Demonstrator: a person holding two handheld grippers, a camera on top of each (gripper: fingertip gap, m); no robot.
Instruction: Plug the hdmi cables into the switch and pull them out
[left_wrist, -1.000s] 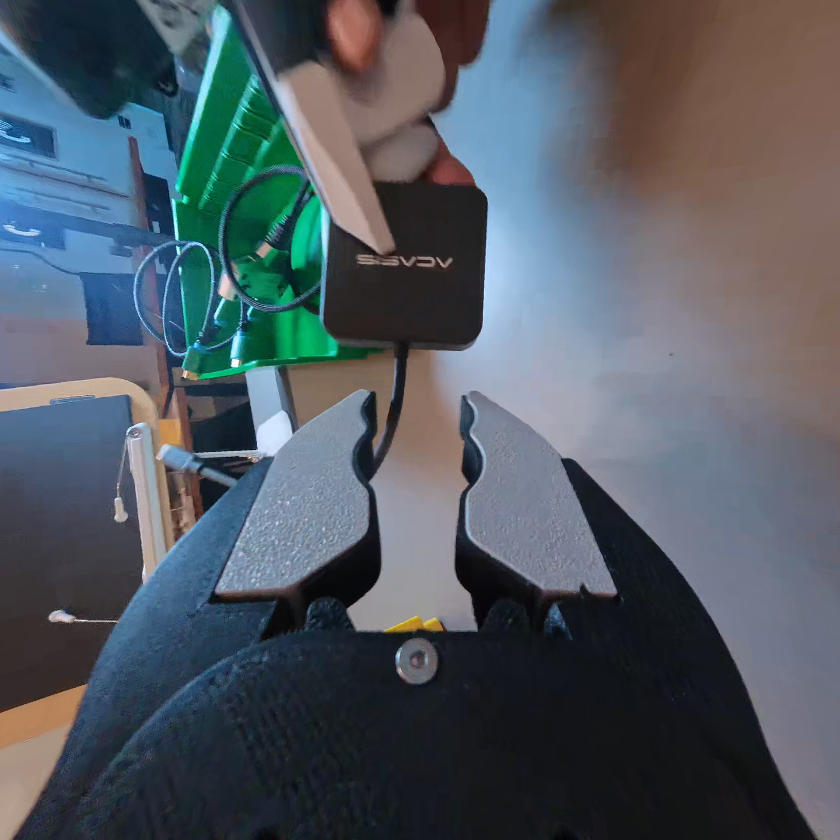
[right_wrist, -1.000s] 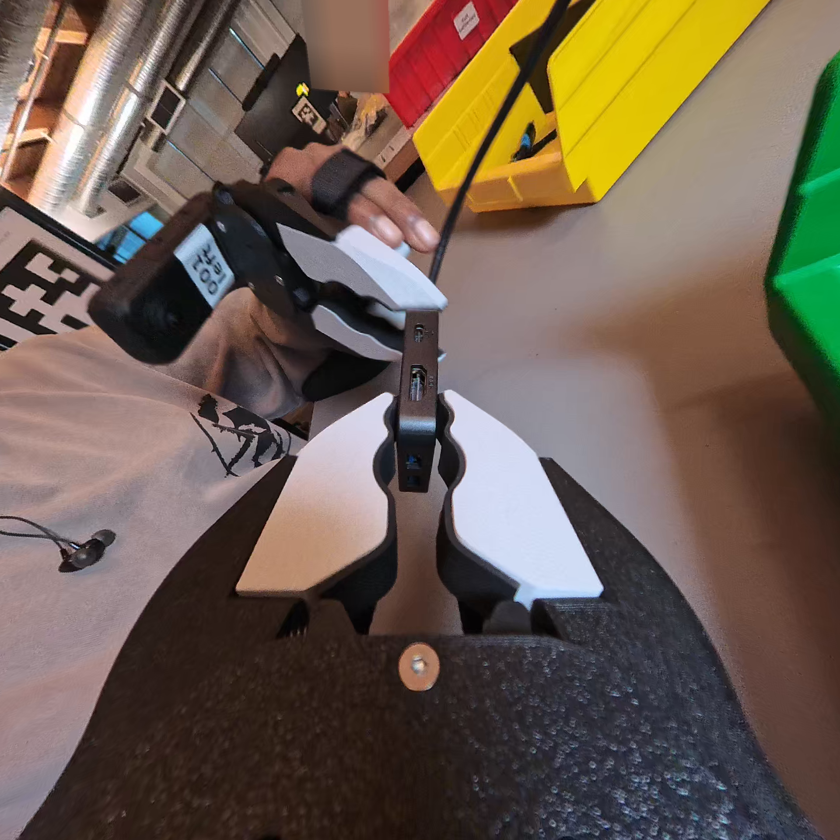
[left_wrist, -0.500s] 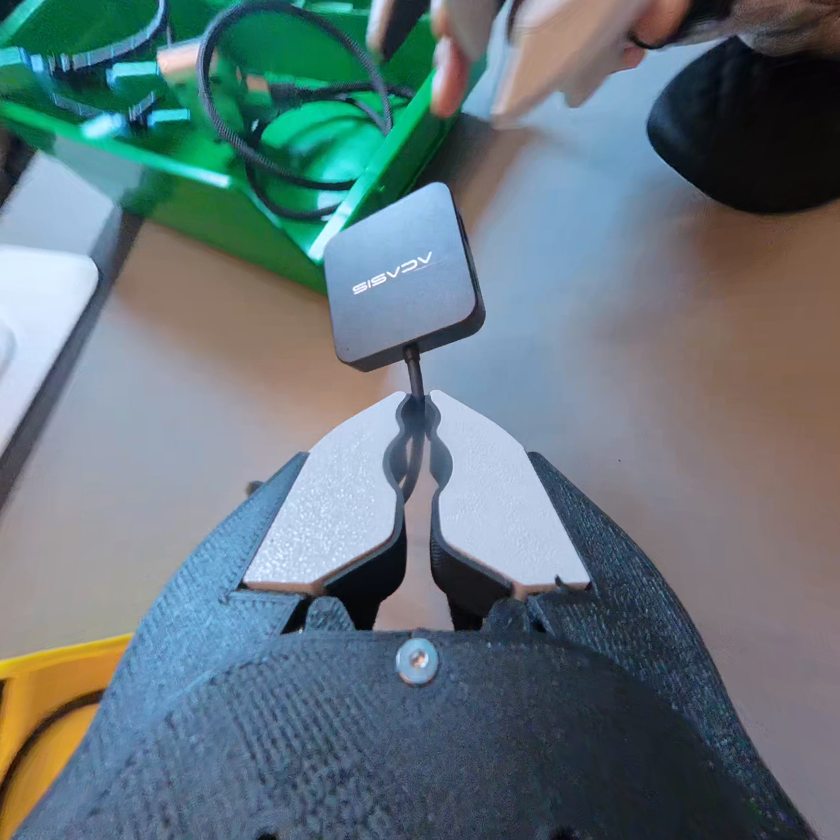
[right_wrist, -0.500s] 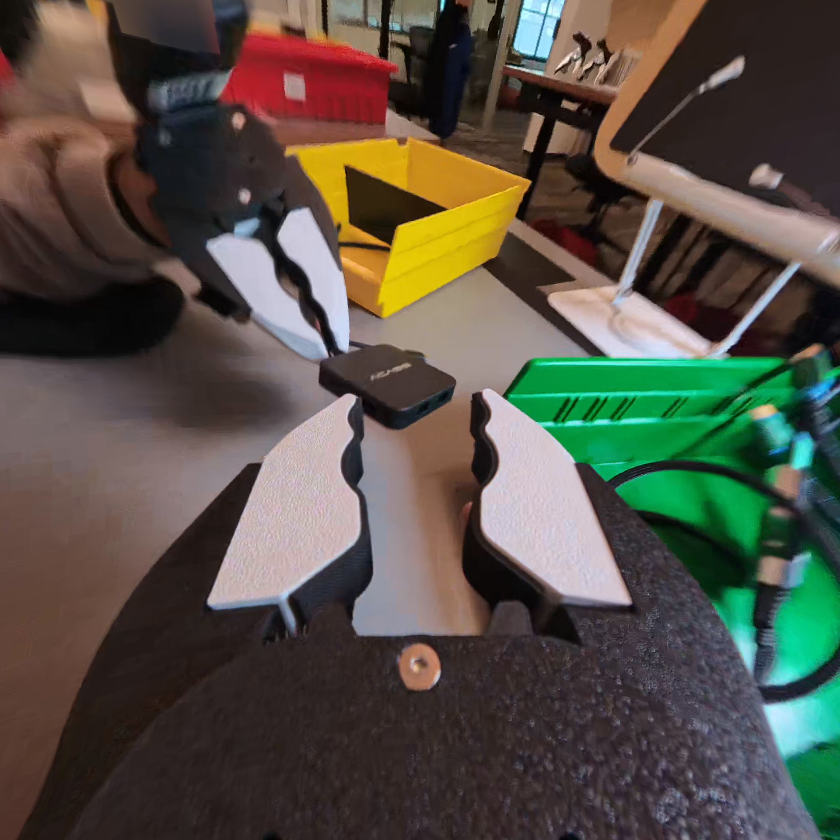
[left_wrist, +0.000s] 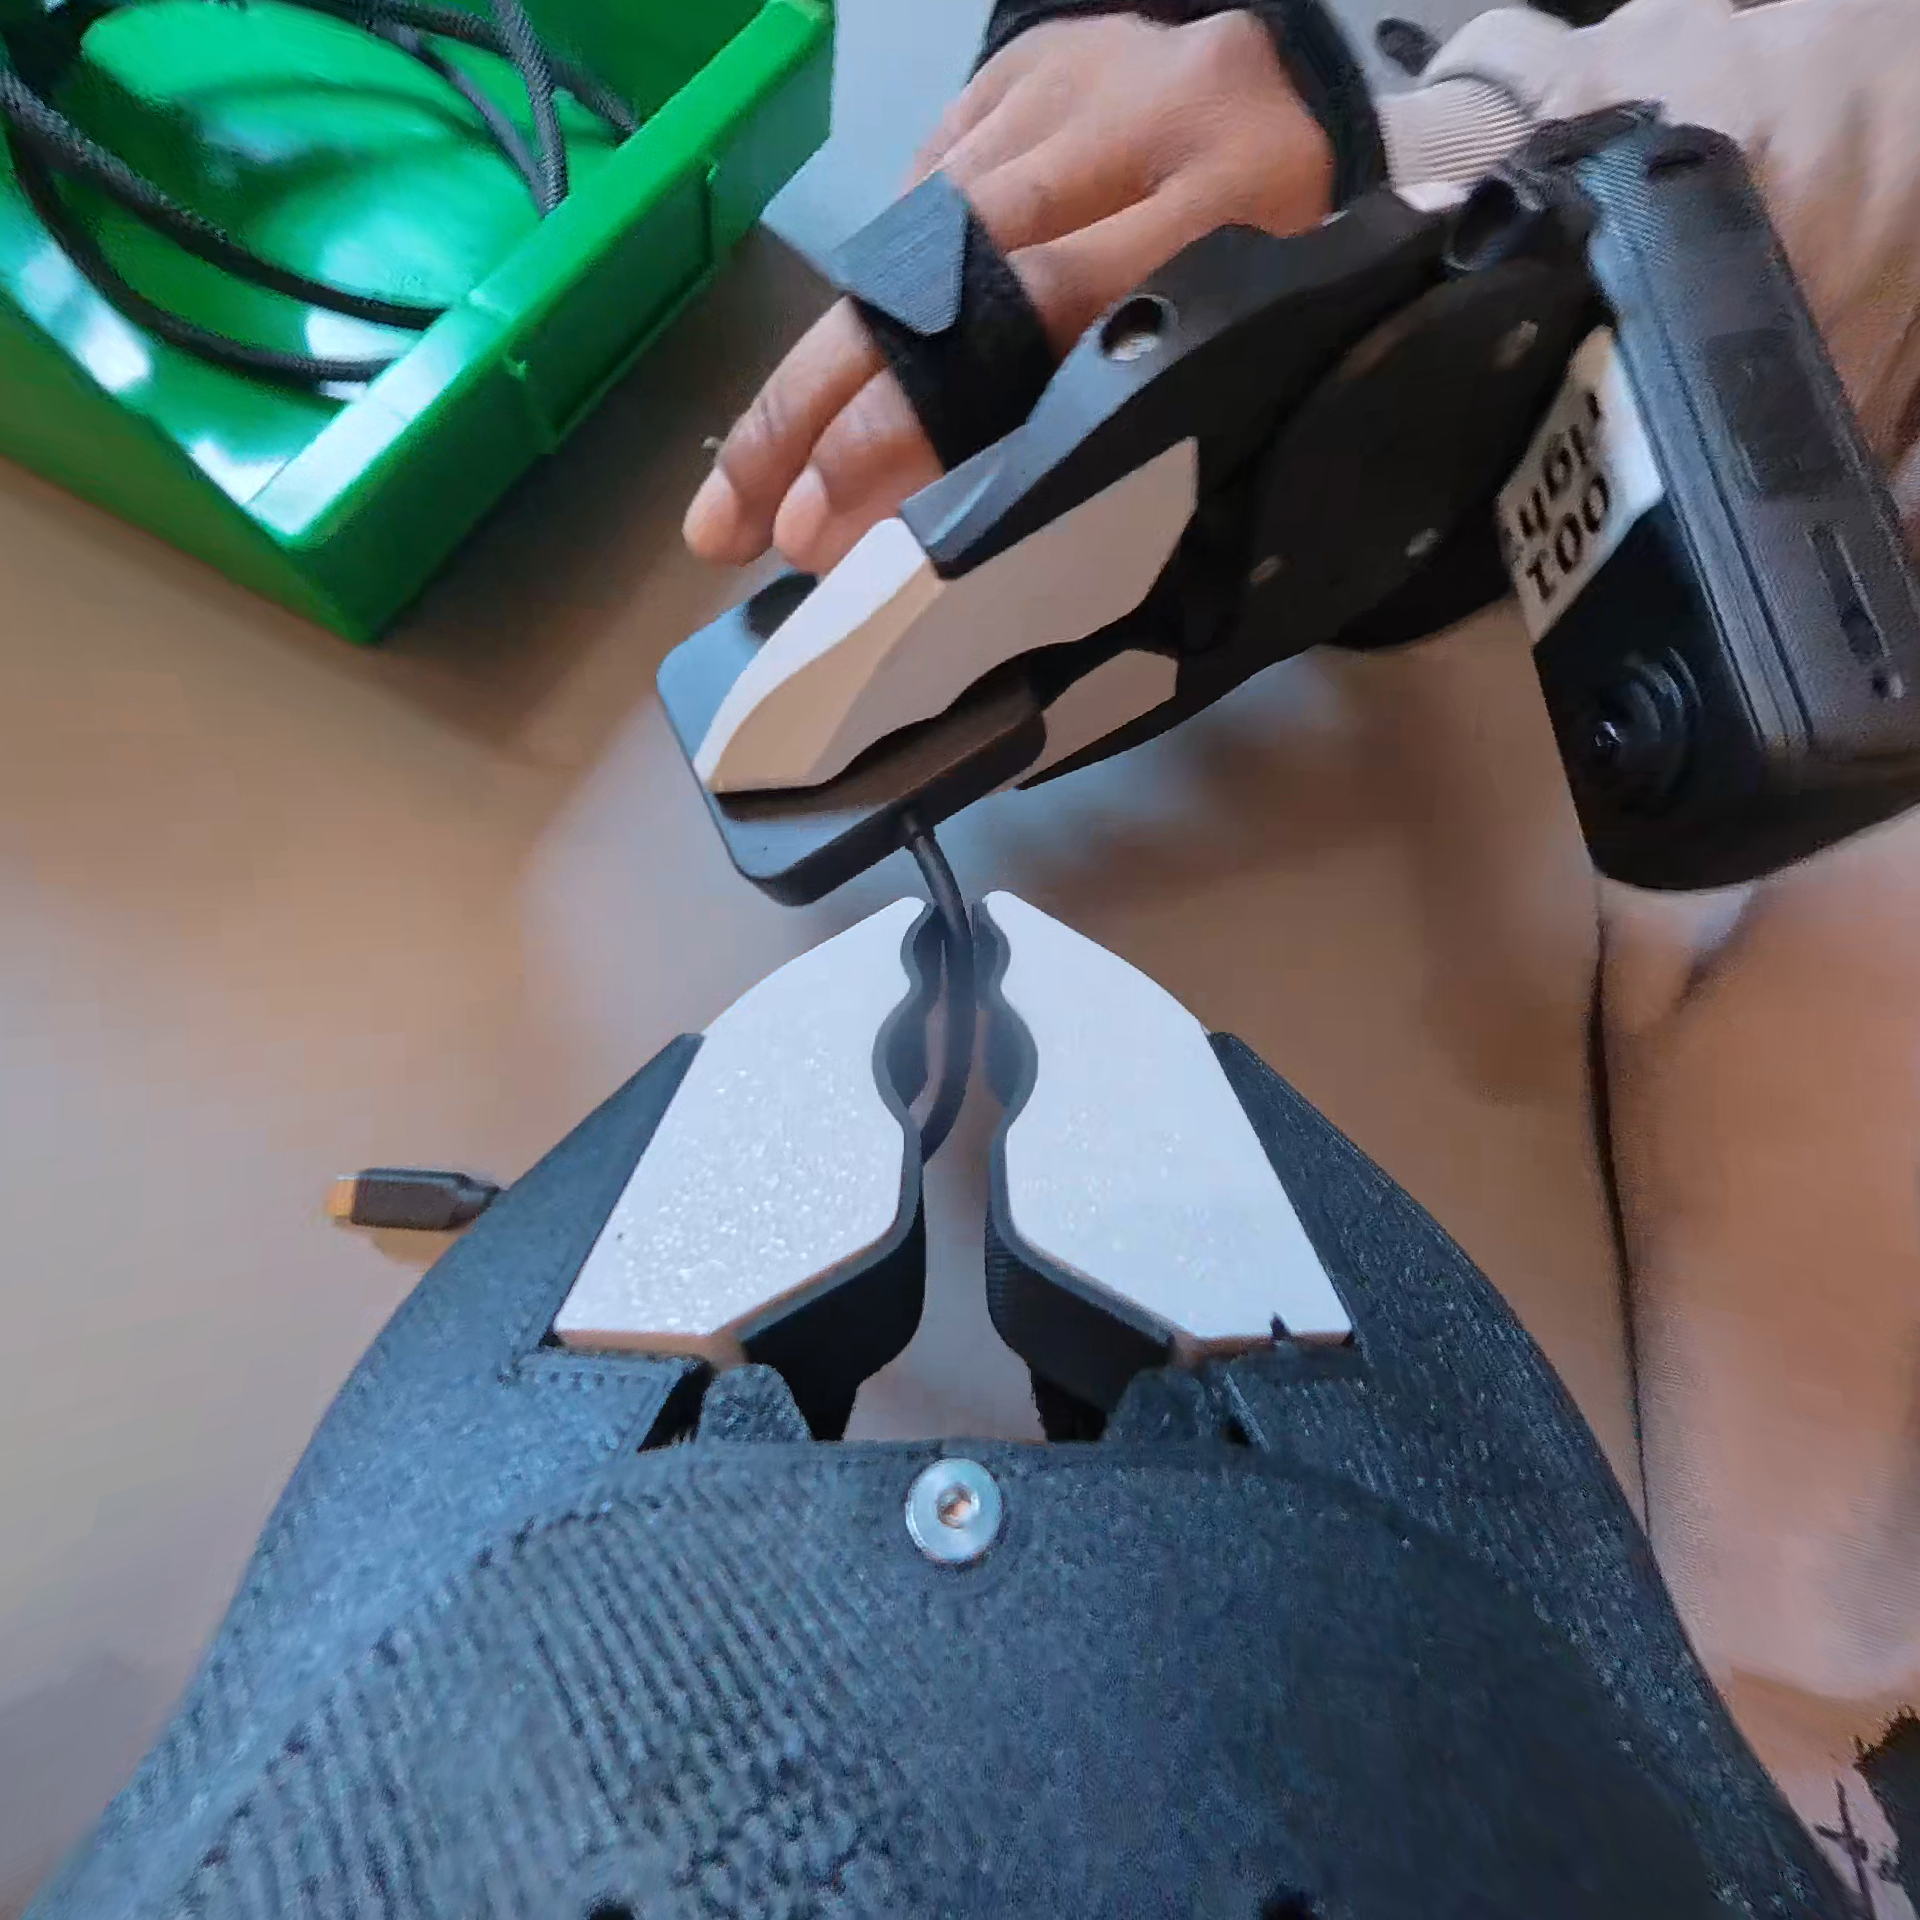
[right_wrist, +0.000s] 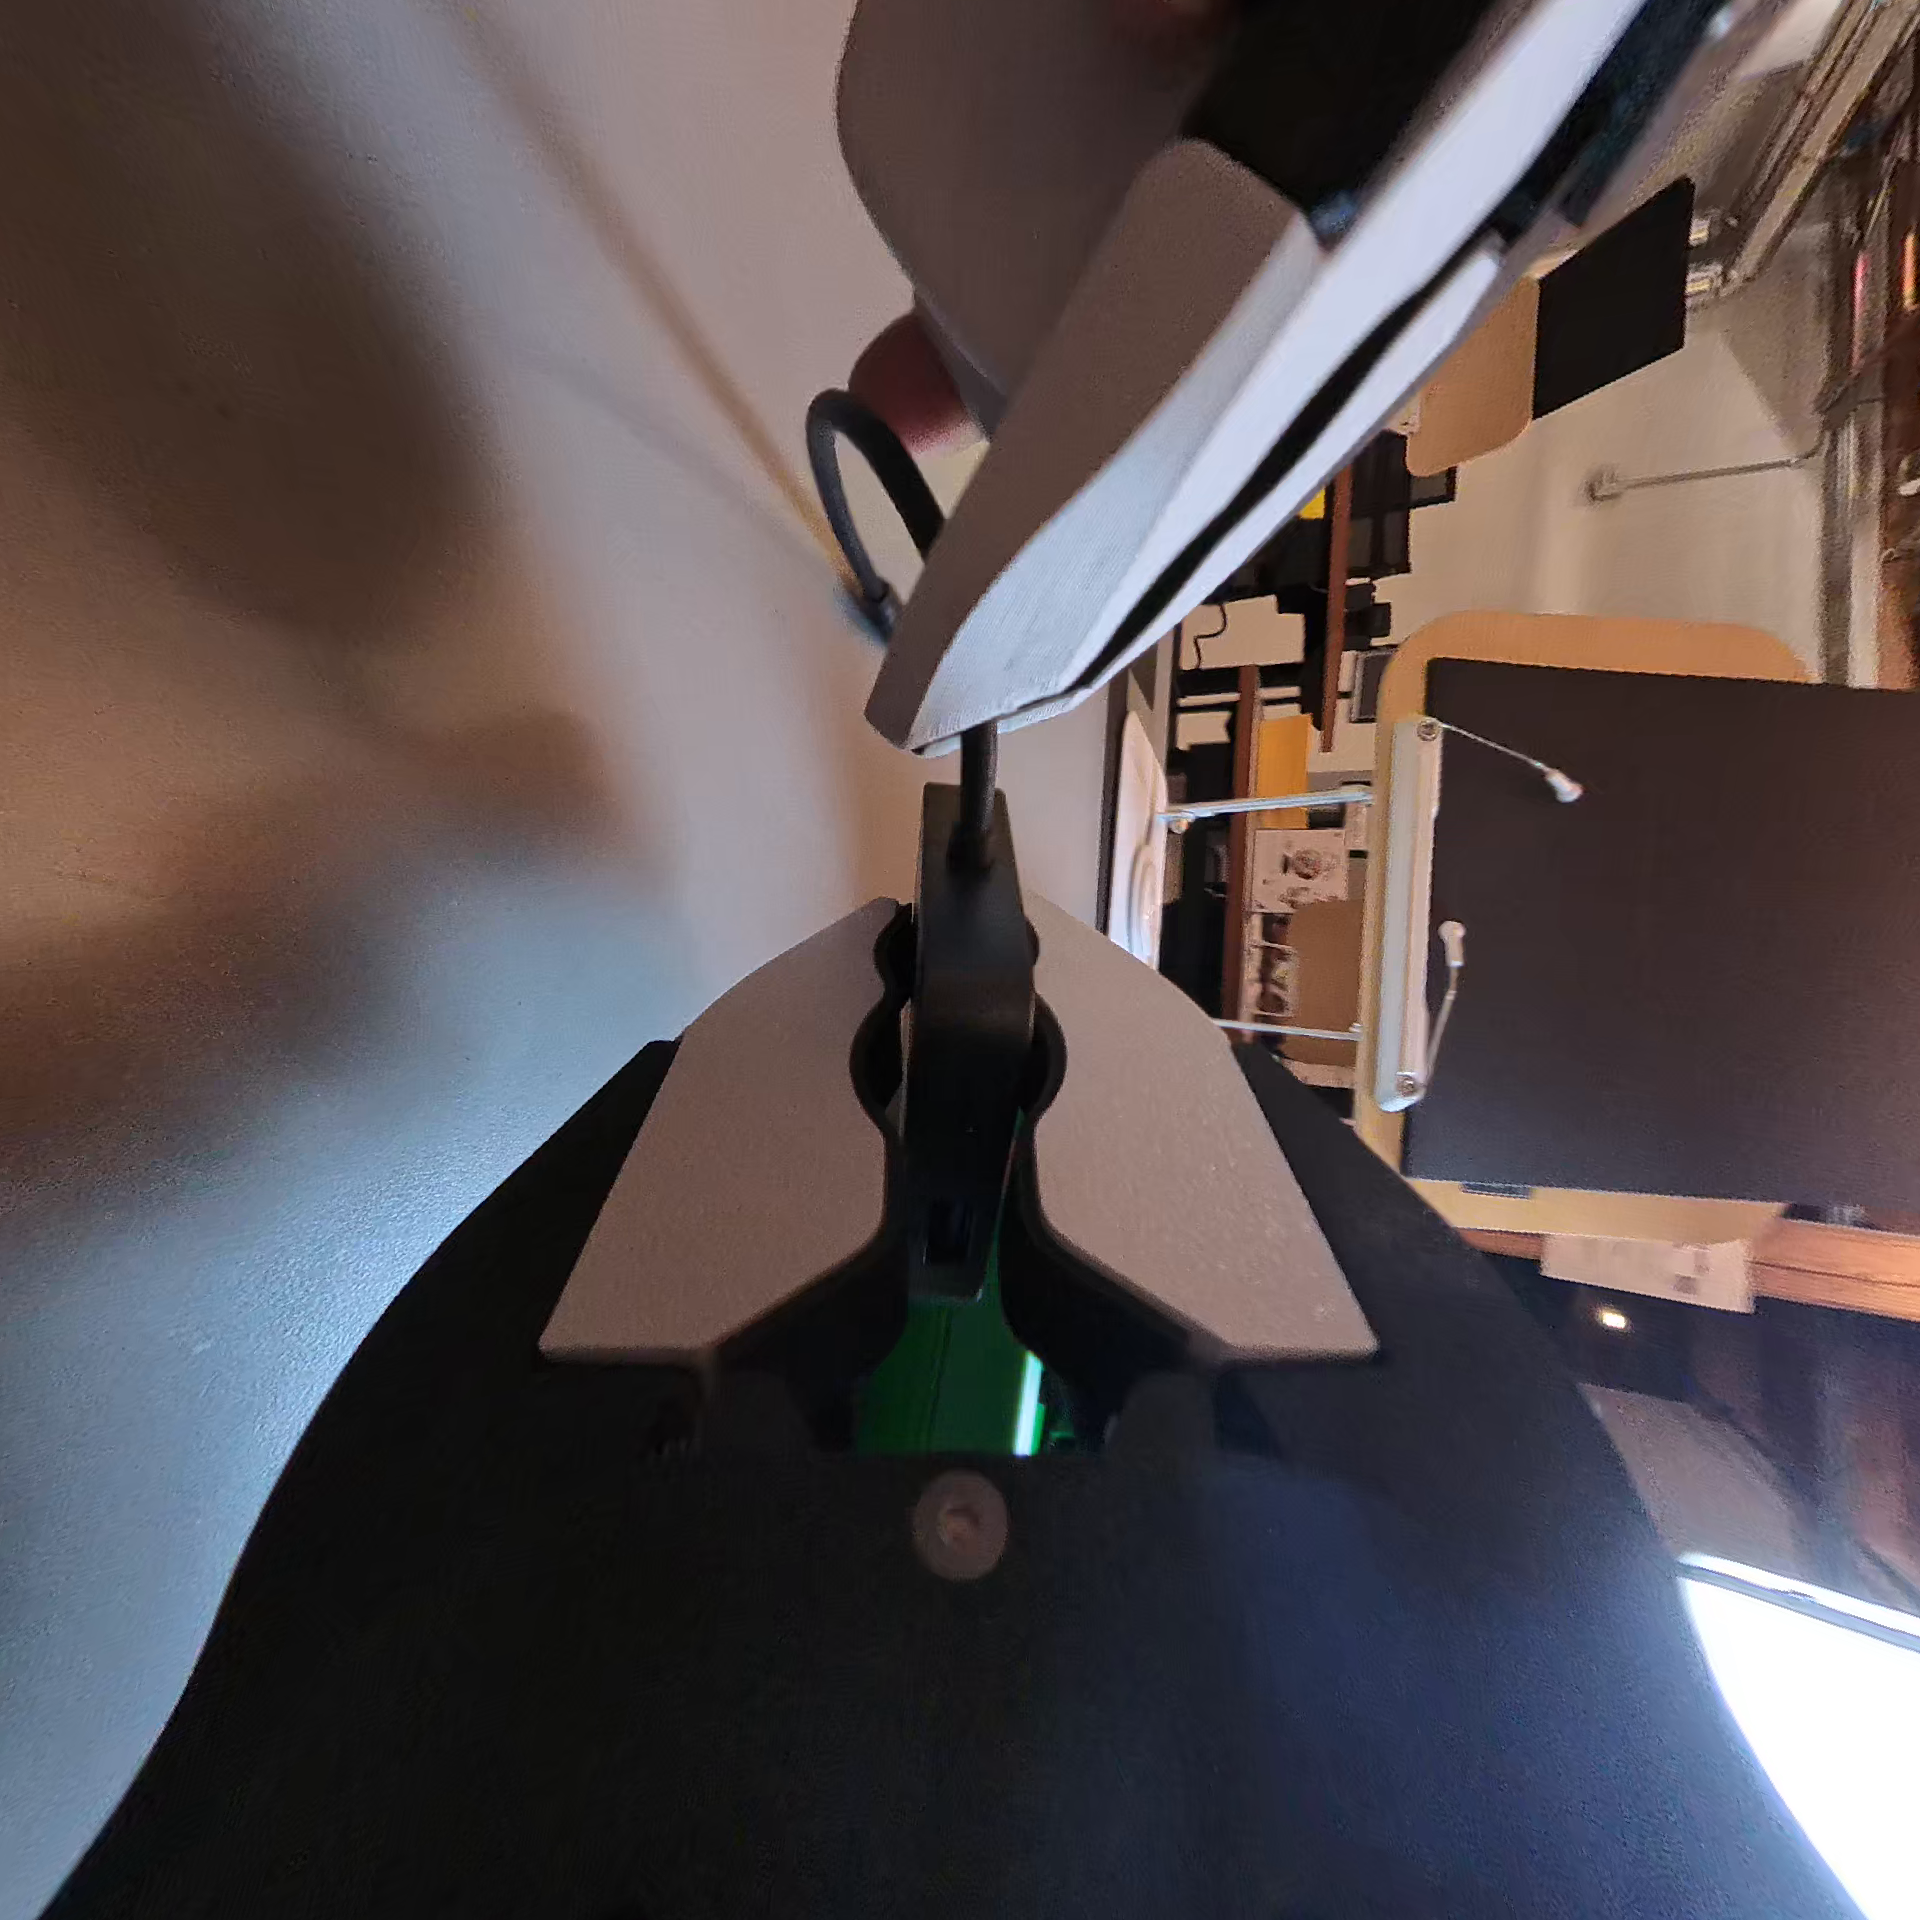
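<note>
Both grippers: black textured 3D-printed bodies, one silver screw centred behind the fingers. Left gripper (left_wrist: 954, 914): pale grey speckled finger plates with wavy black inner edges. Right gripper (right_wrist: 961, 914): same plates, its housing carries a white label. Black strap around the right hand's (left_wrist: 1039, 239) finger; light sleeve (left_wrist: 1704, 73) with dark cuff.

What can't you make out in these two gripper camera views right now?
- Switch top face, left wrist view: covered by the right gripper.
- Switch ports, right wrist view: the switch shows edge-on, in shadow between the jaws.
- Cables in the green bin, left wrist view: blurred, cut by the edge.
</note>
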